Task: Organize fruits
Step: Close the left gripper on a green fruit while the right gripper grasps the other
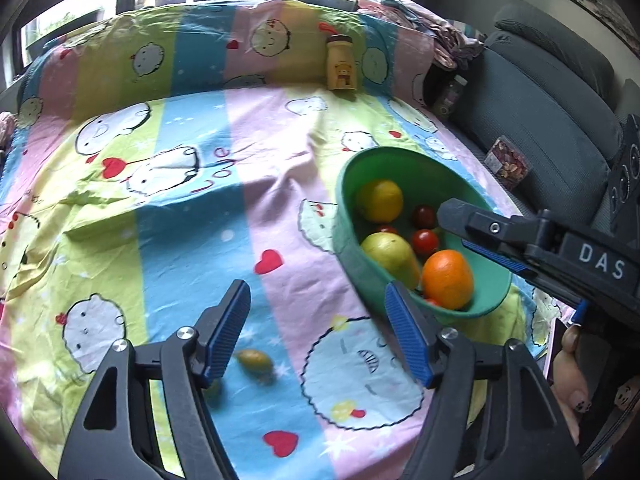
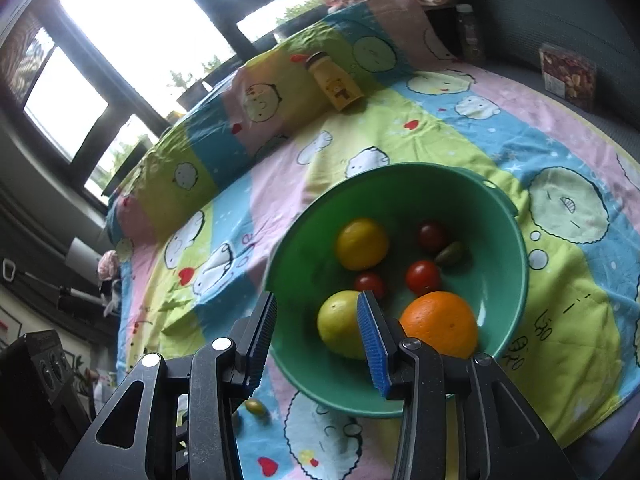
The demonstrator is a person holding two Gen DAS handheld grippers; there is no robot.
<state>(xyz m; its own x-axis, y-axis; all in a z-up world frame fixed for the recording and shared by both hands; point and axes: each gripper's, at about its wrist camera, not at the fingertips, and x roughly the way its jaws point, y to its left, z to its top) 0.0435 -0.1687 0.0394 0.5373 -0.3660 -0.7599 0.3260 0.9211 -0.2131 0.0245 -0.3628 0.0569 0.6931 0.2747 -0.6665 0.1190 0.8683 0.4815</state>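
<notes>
A green bowl [image 2: 500, 240] sits on a bright cartoon sheet [image 1: 180, 220]. In the right wrist view the bowl fills the middle. Inside it, a yellow fruit [image 2: 362, 244] sits at about 11 o'clock. An orange [image 2: 440, 324] lies at about 5 o'clock, and a yellow-green fruit [image 2: 338, 330] lies at about 7 o'clock, close beside the orange. Three small red tomatoes [image 2: 423, 277] sit in the middle and toward 1 o'clock. A little green fruit [image 2: 450, 253] rests near them at about 2 o'clock.

The right gripper [image 2: 316, 336] hangs over the near rim of the bowl. Its two fingers are spread apart and nothing is between them.

The left gripper [image 1: 318, 330] is above the sheet, with the bowl at about 2 o'clock from it. Its fingers are spread wide and hold nothing. A small green fruit [image 1: 255, 361] lies on the sheet just below them, outside the bowl, a bit blurry.

A yellow bottle [image 1: 341, 63] with a bear on it stands at the far side of the sheet, at about 12 o'clock.
</notes>
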